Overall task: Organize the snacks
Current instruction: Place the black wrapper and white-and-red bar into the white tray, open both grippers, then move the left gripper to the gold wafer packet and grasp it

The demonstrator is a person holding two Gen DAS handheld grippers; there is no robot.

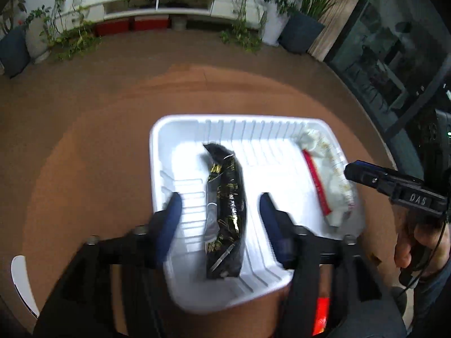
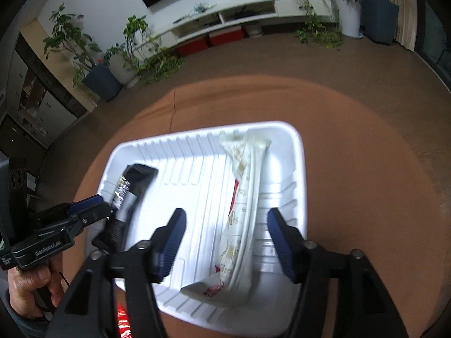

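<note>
A white ribbed tray (image 1: 174,129) (image 2: 293,140) sits on a round brown table. A black snack packet (image 1: 225,208) (image 2: 126,194) lies lengthwise in the tray's left half. A white and red snack packet (image 1: 329,180) (image 2: 242,219) lies along the right side. My left gripper (image 1: 221,205) is open, its fingers on either side of the black packet and above it. My right gripper (image 2: 225,225) is open, its fingers straddling the white packet without touching it. Each gripper shows at the edge of the other's view.
The brown table (image 1: 84,155) (image 2: 366,169) extends around the tray. A red packet (image 1: 321,318) (image 2: 122,321) peeks out under the grippers at the near edge. A white object (image 1: 22,281) lies at the table's left edge. Potted plants and a white shelf stand behind.
</note>
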